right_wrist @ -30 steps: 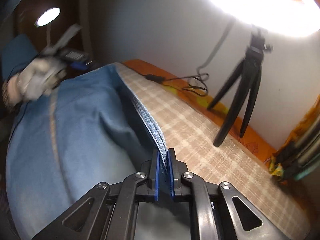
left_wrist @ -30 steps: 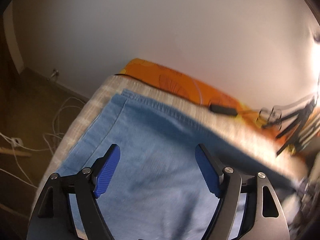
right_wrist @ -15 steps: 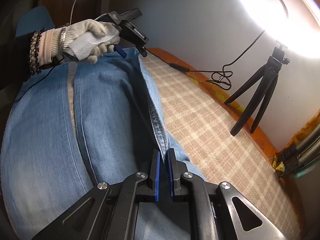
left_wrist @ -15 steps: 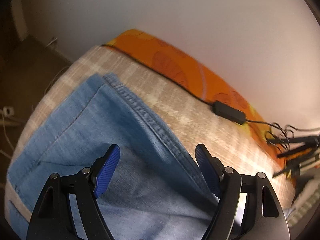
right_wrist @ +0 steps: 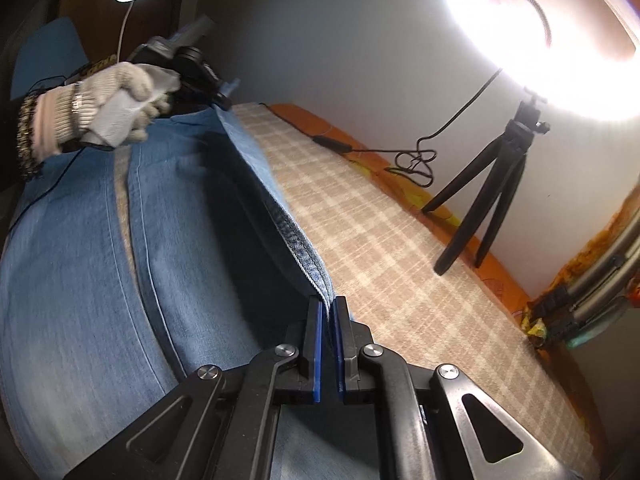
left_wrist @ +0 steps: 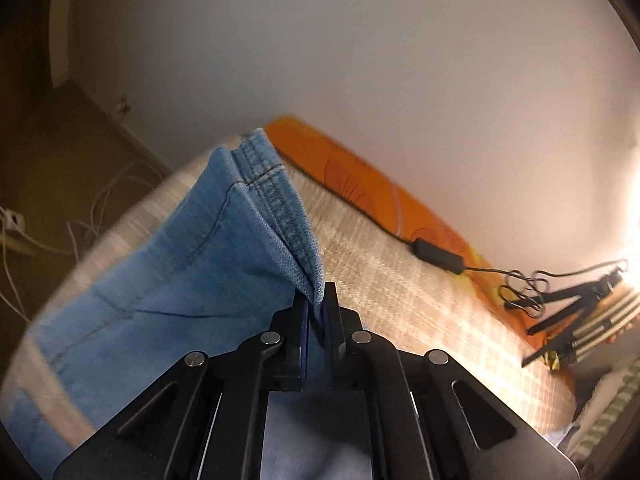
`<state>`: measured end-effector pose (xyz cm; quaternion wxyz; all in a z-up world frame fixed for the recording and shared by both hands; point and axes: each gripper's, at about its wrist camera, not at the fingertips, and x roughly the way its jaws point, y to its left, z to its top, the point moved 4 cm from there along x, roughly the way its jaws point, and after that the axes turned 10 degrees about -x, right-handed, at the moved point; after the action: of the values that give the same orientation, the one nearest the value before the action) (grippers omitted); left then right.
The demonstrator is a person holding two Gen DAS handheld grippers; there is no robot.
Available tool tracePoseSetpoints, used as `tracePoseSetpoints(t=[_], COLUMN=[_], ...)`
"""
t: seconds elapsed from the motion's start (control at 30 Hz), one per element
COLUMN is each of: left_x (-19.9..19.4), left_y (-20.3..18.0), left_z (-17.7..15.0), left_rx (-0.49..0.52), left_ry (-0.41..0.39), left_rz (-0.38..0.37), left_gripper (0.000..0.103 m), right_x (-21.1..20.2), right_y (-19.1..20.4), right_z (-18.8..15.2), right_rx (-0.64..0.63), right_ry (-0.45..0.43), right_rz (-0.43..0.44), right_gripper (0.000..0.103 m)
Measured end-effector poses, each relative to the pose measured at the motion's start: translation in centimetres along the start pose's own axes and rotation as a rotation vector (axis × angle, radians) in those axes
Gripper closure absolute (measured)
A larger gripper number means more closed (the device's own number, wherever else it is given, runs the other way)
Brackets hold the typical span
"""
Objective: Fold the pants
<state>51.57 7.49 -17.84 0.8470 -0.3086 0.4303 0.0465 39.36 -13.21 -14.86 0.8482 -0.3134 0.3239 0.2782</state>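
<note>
Light blue denim pants (right_wrist: 100,240) lie on a beige checked bed cover (right_wrist: 400,264). My right gripper (right_wrist: 329,312) is shut on the pants' stitched hem edge and holds it lifted off the cover. My left gripper (left_wrist: 316,304) is shut on the same hem edge further along, and the denim (left_wrist: 208,248) rises in a fold from its jaws. In the right wrist view the left gripper (right_wrist: 224,96) shows at the far end, held by a gloved hand (right_wrist: 100,108), with the hem stretched taut between the two grippers.
A black tripod (right_wrist: 488,196) with a bright ring light stands on the bed's far side. A black cable with an inline switch (left_wrist: 438,256) lies along an orange sheet (left_wrist: 360,176) by the wall. White cables (left_wrist: 60,232) lie on the floor at the left.
My left gripper was open above the denim and has shut on the hem edge, lifting it. My right gripper stayed shut on the hem throughout.
</note>
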Motion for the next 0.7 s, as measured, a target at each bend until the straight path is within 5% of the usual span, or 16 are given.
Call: tracePoseSetpoints(t=[0.37, 0.7], left_x=[-11.3, -19.4], left_y=[1.0, 6.6], left_z=[-1.9, -6.7], left_rx=[0.042, 0.039], left_ry=[-0.091, -0.123], left_rz=[-0.123, -0.156], left_gripper=[0.098, 0.098], right_x=[-8.4, -14.3], right_y=[3.4, 10.8], right_z=[1.2, -0.4], right_rx=[-0.056, -0.123], right_ry=[-0.036, -0.014], right_rz=[-0.058, -0.012], right_gripper=[0.101, 0.101])
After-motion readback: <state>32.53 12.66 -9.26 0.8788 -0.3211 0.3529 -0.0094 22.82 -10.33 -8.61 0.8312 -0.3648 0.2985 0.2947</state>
